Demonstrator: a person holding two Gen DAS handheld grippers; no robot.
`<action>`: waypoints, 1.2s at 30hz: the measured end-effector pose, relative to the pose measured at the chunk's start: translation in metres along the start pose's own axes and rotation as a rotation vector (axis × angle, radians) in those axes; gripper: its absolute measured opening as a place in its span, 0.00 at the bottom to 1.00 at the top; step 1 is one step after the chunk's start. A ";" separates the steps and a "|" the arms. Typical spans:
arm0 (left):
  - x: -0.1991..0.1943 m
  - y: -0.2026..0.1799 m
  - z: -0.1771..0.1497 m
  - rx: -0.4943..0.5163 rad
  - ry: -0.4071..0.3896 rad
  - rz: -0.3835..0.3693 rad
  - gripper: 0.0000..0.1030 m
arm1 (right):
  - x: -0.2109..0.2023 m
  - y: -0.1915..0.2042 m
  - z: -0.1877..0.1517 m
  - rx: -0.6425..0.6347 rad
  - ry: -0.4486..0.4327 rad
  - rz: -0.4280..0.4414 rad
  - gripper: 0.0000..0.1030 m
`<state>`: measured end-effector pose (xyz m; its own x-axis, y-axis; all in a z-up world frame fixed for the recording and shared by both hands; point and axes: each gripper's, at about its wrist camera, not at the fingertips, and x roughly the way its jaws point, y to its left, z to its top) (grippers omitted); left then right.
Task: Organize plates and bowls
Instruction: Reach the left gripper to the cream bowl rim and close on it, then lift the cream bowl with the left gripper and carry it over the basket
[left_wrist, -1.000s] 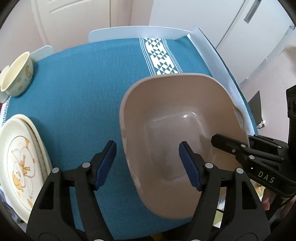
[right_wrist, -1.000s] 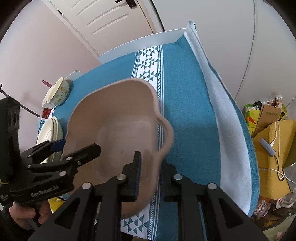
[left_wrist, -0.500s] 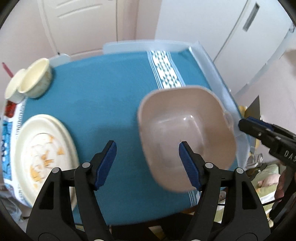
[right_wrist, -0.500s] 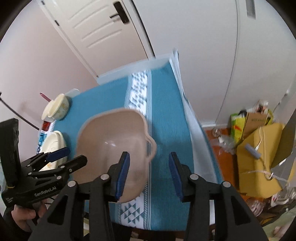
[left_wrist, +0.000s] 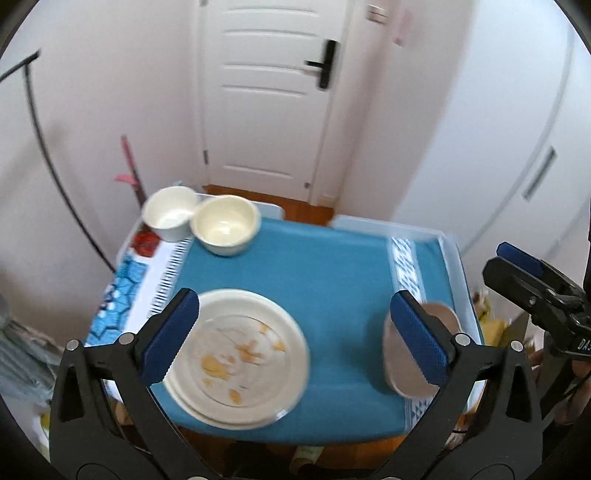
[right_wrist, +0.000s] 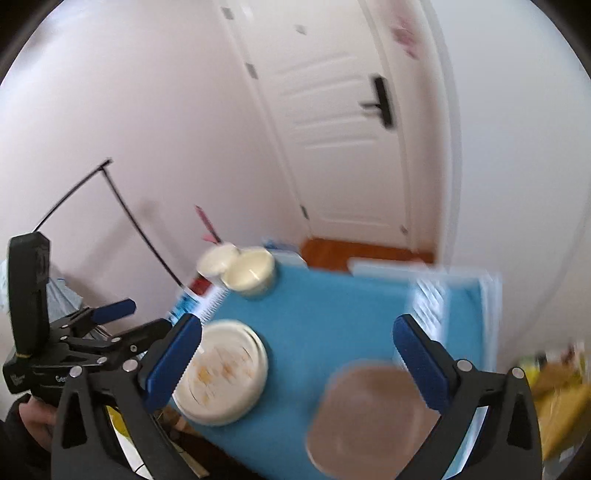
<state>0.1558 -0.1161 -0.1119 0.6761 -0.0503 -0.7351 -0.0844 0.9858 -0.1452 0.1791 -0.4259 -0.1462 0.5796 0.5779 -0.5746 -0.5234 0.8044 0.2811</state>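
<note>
A beige square bowl (left_wrist: 406, 373) (right_wrist: 369, 413) rests on the blue tablecloth (left_wrist: 325, 280) at the near right. A stack of cream plates (left_wrist: 240, 354) (right_wrist: 221, 373) lies at the near left. A cream bowl (left_wrist: 226, 225) (right_wrist: 253, 273) and a white cup (left_wrist: 170, 213) (right_wrist: 216, 260) stand at the far left corner. My left gripper (left_wrist: 295, 336) is open and empty, high above the table. My right gripper (right_wrist: 299, 362) is open and empty, also raised above the table.
A white door (left_wrist: 269, 88) and walls stand behind the table. A patterned band (left_wrist: 404, 266) runs along the cloth's right side. Yellow bags (right_wrist: 554, 398) lie on the floor to the right. The other gripper shows at each view's edge.
My right gripper has let go of the beige bowl and opened wide. Both grippers have pulled up and back, away from the table; the bowl now rests on the cloth.
</note>
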 end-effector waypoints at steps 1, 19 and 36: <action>0.001 0.015 0.007 -0.029 0.000 0.005 1.00 | 0.008 0.008 0.010 -0.021 0.009 0.010 1.00; 0.186 0.178 0.069 -0.272 0.332 -0.043 0.80 | 0.274 0.045 0.096 -0.052 0.430 -0.055 0.95; 0.282 0.182 0.055 -0.280 0.494 -0.107 0.16 | 0.390 0.028 0.053 0.023 0.664 0.045 0.29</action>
<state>0.3713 0.0581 -0.3092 0.2749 -0.2822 -0.9191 -0.2702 0.8948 -0.3555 0.4234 -0.1706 -0.3220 0.0452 0.4093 -0.9113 -0.5207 0.7881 0.3282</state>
